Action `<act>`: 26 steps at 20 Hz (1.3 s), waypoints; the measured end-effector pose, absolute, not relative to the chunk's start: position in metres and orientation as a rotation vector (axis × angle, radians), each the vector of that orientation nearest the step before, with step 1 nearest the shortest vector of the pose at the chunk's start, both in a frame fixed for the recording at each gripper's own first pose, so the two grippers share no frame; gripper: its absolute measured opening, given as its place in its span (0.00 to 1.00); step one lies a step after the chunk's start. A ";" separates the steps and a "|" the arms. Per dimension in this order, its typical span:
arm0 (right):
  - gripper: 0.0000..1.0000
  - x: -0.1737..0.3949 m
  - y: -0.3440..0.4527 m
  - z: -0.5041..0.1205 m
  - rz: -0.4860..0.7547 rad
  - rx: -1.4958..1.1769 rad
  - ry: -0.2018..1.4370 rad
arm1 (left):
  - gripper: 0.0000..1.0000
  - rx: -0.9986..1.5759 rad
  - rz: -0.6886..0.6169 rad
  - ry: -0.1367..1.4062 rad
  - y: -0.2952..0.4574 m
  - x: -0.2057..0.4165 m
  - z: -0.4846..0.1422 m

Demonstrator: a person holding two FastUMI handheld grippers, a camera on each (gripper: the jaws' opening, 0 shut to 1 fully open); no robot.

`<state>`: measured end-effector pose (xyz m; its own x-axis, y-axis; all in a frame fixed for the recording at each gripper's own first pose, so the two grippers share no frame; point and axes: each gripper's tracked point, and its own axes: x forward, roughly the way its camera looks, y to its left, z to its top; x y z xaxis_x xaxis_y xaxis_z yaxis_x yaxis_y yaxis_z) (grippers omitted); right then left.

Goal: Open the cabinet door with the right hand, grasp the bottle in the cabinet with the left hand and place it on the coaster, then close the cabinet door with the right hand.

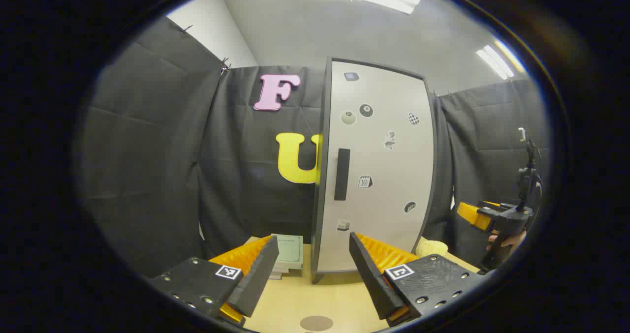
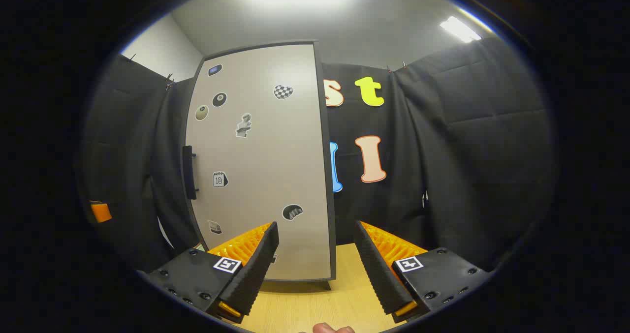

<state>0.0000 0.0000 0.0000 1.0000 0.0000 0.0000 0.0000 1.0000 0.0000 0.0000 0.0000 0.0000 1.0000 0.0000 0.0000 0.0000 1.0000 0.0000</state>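
Observation:
A tall cabinet with a pale grey door (image 1: 379, 170) stands on the wooden table; the door is closed and carries several small stickers. Its dark vertical handle (image 1: 341, 174) sits near the door's left edge, also seen as the handle (image 2: 188, 171) in the right gripper view beside the door (image 2: 261, 161). My left gripper (image 1: 312, 269) is open, facing the door from a short distance. A round brown coaster (image 1: 316, 323) lies on the table just below it. My right gripper (image 2: 315, 261) is open with nothing between its fingers, facing the door's right part. The bottle is hidden.
A greenish book (image 1: 289, 249) lies on the table left of the cabinet, and a yellow soft object (image 1: 431, 247) sits at the cabinet's right. The other gripper (image 1: 497, 216), held by a hand, hangs at the right. Black cloth walls surround the table (image 2: 315, 308).

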 end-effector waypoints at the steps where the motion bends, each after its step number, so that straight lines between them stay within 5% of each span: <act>1: 0.98 0.000 0.002 -0.002 0.006 -0.002 0.003 | 0.88 0.003 0.000 0.003 -0.001 -0.001 -0.002; 26: 0.98 0.049 -0.033 0.019 0.087 -0.021 0.071 | 0.88 0.064 0.124 0.015 -0.034 0.026 0.003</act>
<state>0.0491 -0.0327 0.0190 0.9937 0.0858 -0.0718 -0.0872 0.9960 -0.0176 0.0260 -0.0337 0.0032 0.9922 0.1238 -0.0110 -0.1228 0.9903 0.0643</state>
